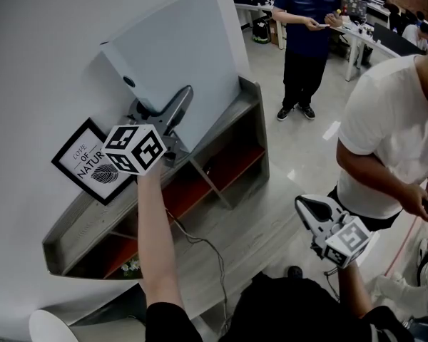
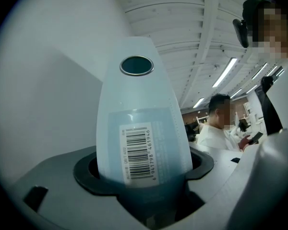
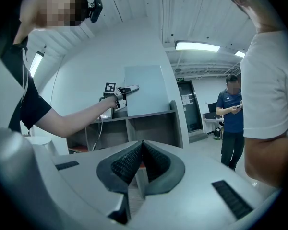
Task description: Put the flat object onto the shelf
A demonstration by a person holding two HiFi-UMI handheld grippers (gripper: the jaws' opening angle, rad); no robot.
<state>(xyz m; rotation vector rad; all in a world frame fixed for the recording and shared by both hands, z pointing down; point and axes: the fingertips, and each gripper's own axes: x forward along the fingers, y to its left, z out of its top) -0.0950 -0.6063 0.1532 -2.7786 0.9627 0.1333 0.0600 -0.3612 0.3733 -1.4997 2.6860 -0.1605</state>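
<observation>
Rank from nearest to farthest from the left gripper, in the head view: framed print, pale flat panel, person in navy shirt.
1. Pale flat panel, between the jaws of the left gripper.
2. Framed print, beside it on the shelf top.
3. Person in navy shirt, across the floor.

Head: steeply down on shelf (image 1: 255,134). Right gripper view: same shelf (image 3: 149,115), farther. Left: seemingly upward, close.
</observation>
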